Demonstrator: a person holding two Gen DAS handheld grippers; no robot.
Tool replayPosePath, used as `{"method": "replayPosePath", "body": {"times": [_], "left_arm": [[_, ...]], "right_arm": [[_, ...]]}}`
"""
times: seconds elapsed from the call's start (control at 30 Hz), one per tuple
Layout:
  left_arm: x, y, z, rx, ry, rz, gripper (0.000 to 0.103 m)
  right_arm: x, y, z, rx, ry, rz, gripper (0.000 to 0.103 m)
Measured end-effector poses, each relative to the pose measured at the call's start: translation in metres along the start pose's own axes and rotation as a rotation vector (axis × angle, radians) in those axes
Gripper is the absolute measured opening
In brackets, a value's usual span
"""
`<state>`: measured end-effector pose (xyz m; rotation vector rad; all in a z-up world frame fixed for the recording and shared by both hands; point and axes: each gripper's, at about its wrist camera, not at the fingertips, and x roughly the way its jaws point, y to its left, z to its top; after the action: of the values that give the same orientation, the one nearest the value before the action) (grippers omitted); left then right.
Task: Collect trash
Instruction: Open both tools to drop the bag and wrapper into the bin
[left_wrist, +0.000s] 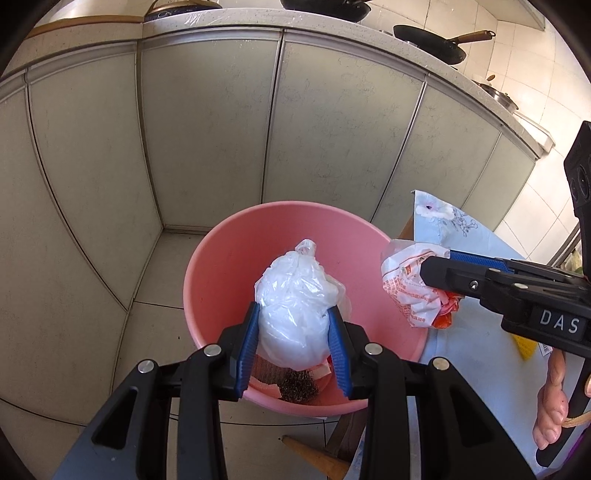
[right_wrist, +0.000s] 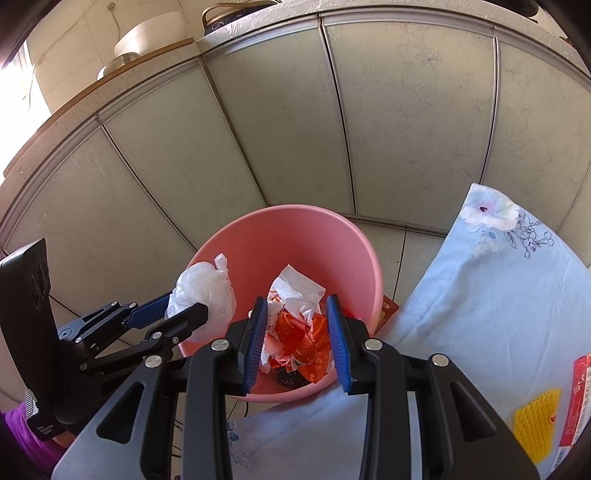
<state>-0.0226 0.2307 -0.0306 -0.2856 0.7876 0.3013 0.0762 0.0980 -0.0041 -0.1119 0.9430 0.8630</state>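
While both bundles hang over the pink plastic basin (left_wrist: 221, 258), the step in hand looks like the drop: each load is poised above the round, smooth-walled bin that sits on the tiled floor before the pale cabinet doors (left_wrist: 207, 122). To its right, a light blue floral cloth (right_wrist: 498, 295) covers the tabletop, soft and creased. The left gripper (left_wrist: 293, 332) is clenched on a white plastic bag (left_wrist: 295, 295), knotted, glossy and puffed like a ball, held near the basin's middle. The right gripper (right_wrist: 295, 332) grasps a crumpled orange-and-white wrapper (right_wrist: 295, 332), crinkly and sharply folded, just over the right rim in the left view. Next, I judge, each gripper must loosen so its load falls inside; the wrapper may need carrying further in. A dark wire scourer (left_wrist: 297, 384) lies at the bottom.
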Motion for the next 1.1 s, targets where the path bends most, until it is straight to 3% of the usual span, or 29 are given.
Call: {"method": "replayPosePath", "body": {"times": [0.53, 0.83, 0.97, 1.1], "left_arm": [[0.008, -0.006, -0.005, 0.039, 0.026, 0.011, 0.038], [0.011, -0.006, -0.006, 0.036, 0.04, 0.005, 0.046], [0.011, -0.007, -0.007, 0.037, 0.041, -0.003, 0.048], [0.009, -0.007, -0.008, 0.038, 0.038, -0.009, 0.048]], "right_arm": [[0.02, -0.006, -0.007, 0.039, 0.036, -0.002, 0.034], [0.027, -0.009, -0.007, 0.064, 0.057, 0.007, 0.035], [0.027, -0.01, -0.008, 0.071, 0.051, 0.017, 0.044], [0.027, -0.008, -0.008, 0.071, 0.045, 0.018, 0.044]]}}
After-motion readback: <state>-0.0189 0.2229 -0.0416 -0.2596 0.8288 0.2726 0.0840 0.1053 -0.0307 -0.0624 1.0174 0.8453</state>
